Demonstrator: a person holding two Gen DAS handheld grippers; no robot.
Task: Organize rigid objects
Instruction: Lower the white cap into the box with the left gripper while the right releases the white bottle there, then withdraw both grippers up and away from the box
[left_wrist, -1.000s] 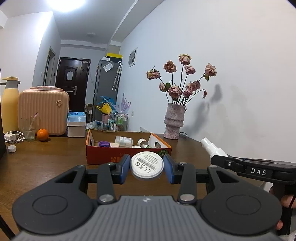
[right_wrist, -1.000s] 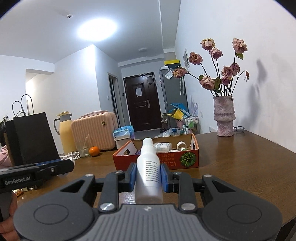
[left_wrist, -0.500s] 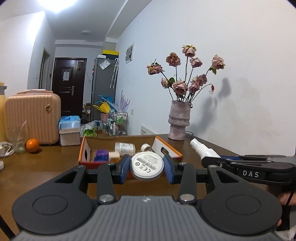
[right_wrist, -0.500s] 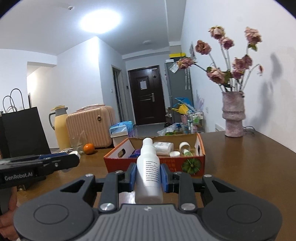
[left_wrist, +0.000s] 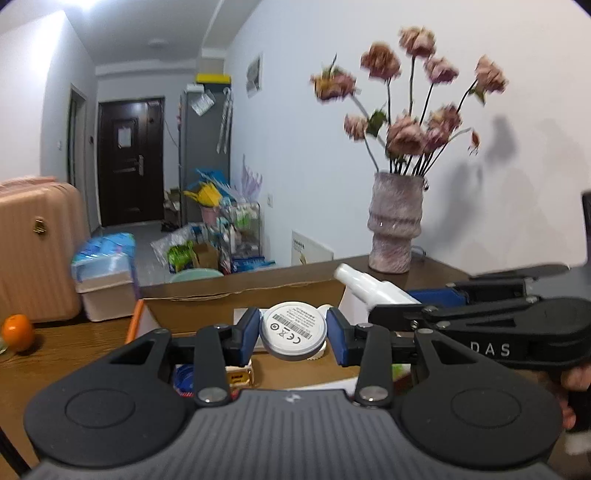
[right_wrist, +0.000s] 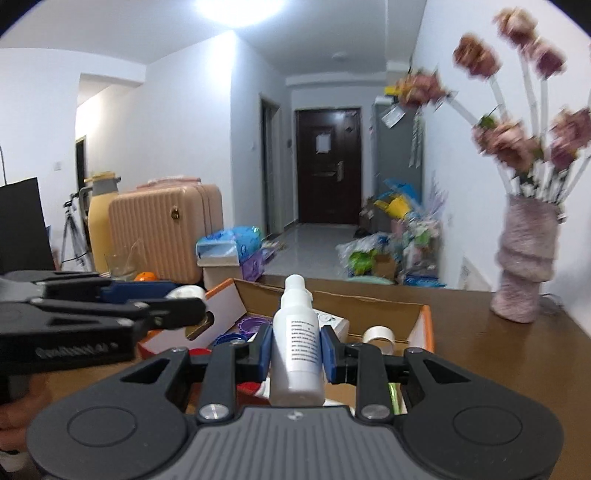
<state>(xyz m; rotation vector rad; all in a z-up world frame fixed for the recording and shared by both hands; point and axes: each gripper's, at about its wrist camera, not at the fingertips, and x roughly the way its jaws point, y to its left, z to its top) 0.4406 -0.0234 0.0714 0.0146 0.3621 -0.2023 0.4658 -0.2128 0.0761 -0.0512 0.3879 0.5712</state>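
My left gripper (left_wrist: 292, 334) is shut on a round white puck with a barcode label (left_wrist: 292, 330), held above the open cardboard box (left_wrist: 240, 293). My right gripper (right_wrist: 296, 349) is shut on a white plastic bottle (right_wrist: 297, 350), held upright over the same box (right_wrist: 369, 308). The box holds a purple lid (right_wrist: 251, 326), a tape roll (right_wrist: 378, 336) and other small items. The right gripper and its bottle also show in the left wrist view (left_wrist: 369, 286); the left gripper shows in the right wrist view (right_wrist: 184, 295).
A pink vase of dried roses (left_wrist: 395, 229) stands at the table's back right by the wall. A pink suitcase (right_wrist: 166, 229), a yellow flask (right_wrist: 99, 214), a tissue box (left_wrist: 103, 273) and an orange (left_wrist: 16, 330) sit to the left on the wooden table (right_wrist: 498, 350).
Both grippers have moved forward, from in front of the box to above it, each still holding its object. The box and vase now look much nearer.
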